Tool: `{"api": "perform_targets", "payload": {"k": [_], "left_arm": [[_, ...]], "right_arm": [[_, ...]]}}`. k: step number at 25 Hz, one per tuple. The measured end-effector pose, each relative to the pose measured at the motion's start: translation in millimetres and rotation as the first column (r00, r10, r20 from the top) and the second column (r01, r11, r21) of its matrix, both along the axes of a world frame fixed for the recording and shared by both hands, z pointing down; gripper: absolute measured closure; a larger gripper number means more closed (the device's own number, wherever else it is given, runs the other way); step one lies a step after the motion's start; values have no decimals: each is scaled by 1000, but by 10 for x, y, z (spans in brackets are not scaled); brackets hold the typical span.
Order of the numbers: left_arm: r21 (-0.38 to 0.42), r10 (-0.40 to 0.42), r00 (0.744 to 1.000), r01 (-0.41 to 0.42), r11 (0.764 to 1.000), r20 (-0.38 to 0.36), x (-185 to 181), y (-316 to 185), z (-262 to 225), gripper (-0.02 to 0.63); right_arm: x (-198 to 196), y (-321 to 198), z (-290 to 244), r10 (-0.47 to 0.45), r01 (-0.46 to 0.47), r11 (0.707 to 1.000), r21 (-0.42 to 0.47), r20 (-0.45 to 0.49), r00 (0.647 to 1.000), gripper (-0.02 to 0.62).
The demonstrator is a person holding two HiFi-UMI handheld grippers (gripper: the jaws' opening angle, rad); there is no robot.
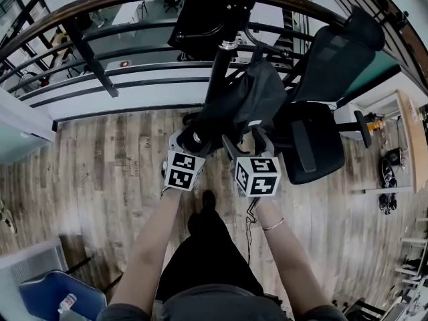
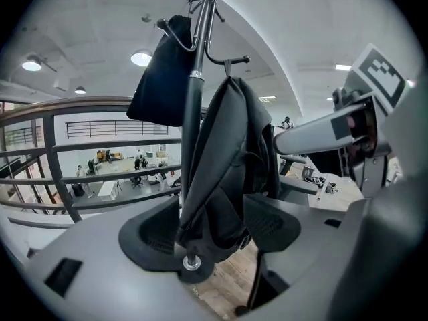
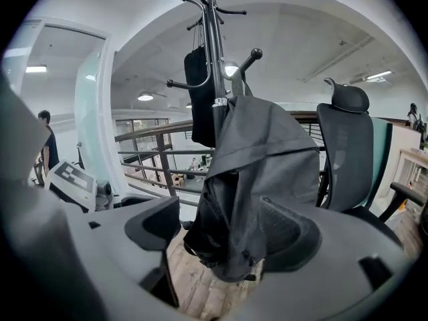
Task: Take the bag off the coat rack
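Grey fabric bag (image 3: 264, 172) hangs from a hook on the coat rack (image 3: 215, 59), near the black office chair (image 3: 344, 159) to its right. Left claw (image 2: 214, 229) stands spread around the bag's bottom end; right claw (image 3: 221, 229), equally spread, flanks the bag's lower half without pinching it.

My head camera looks steeply down from above onto my forearms (image 1: 150, 239), my left gripper (image 1: 189, 139) and my right gripper (image 1: 251, 142), with the wooden floor (image 1: 100, 172) beneath them. Each gripper camera sits just behind its own jaws and faces along them, very close to the coat rack (image 2: 195, 92), taking it in from the low hem of the grey bag (image 3: 267, 172) to its top. All three views share that bag and the rack's pole, and each gripper camera catches the other gripper at its edge.
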State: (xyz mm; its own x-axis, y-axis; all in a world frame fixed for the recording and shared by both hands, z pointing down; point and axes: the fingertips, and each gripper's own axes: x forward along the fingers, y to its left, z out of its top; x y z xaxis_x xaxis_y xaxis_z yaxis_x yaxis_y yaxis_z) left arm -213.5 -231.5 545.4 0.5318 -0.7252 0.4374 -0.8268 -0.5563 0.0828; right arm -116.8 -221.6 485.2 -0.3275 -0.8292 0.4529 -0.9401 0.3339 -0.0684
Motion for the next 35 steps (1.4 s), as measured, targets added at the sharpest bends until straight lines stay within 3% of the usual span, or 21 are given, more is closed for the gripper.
{"api": "perform_targets", "payload": {"k": [8,13,17,21,30,35], "left_arm": [[-10,20,1000,-20,1000,-8,160,-241,102,313],[5,46,999,-46,999,5,282,-332,91,309],[25,72,997,-73,997,31,377,-409,61,305],[20,101,994,-102,995,50,473,-476,72,301],[-3,208,977,-208,978,49,750,-647,141,302],[6,210,977,-211,978,45,827,-689,153,304]], "right_arm": [[-2,-311,-211,0,-3,999,44,52,999,222],[152,-436,-318,48,-53,997,57,80,996,232],[237,-485,-330,44,-47,997,53,61,997,212],[229,-520,-313,1,-4,998,59,51,999,271],[303,-629,-257,-49,46,998,45,63,997,314],[347,-641,-239,-60,56,997,52,66,996,331]]}}
